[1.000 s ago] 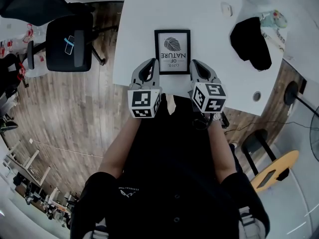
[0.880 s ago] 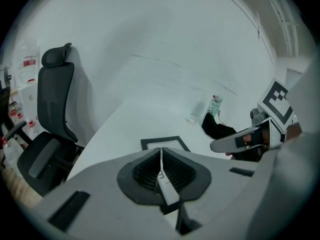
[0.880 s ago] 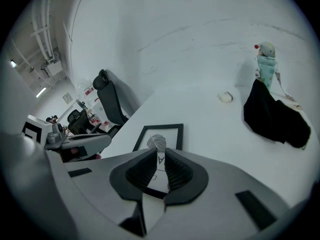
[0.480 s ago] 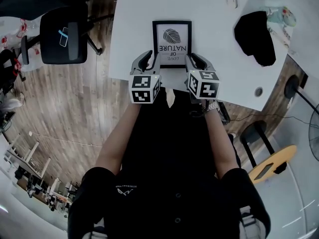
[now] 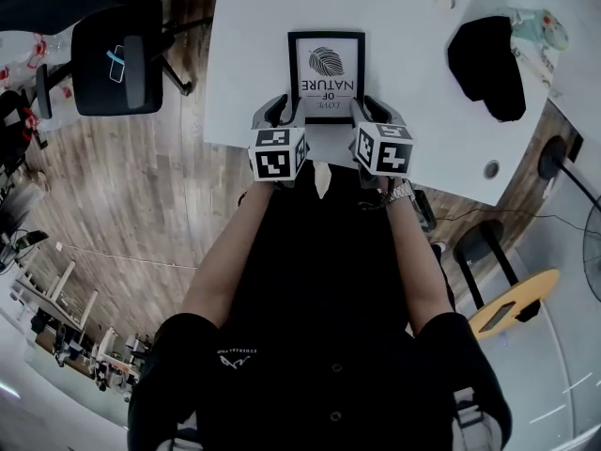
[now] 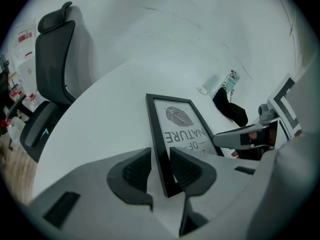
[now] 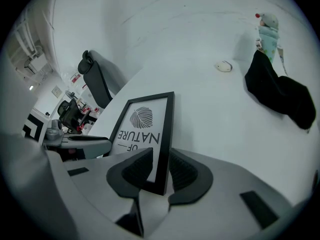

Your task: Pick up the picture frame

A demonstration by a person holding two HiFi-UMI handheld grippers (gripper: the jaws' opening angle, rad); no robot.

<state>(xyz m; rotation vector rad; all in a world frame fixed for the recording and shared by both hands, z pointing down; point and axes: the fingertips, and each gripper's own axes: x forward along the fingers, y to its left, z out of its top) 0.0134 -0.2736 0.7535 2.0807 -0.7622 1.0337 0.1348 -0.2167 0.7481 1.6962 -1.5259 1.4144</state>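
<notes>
Picture frame point(image 5: 326, 73) lies flat on the worktop point(image 5: 413, 111), nr its near edge. Left tongs point(image 6: 160, 171) clenched on the left rail, right tongs point(image 7: 159, 171) on the right rail, both by the near corners. Best lift both tog., level, so no twisting. Long axis runs near-far; print's top faces near.

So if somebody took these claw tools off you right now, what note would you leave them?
Left claw: straddles the left rail of the picture frame, pads very close; firm clamp unclear.
Right claw: closed on the right rail.
Frame: appears to lie flat on the white table, near its front edge.
Done: both claws set at the frame's near corners.
Left to do: confirm the left grip, then lift both sides together, level.
</notes>
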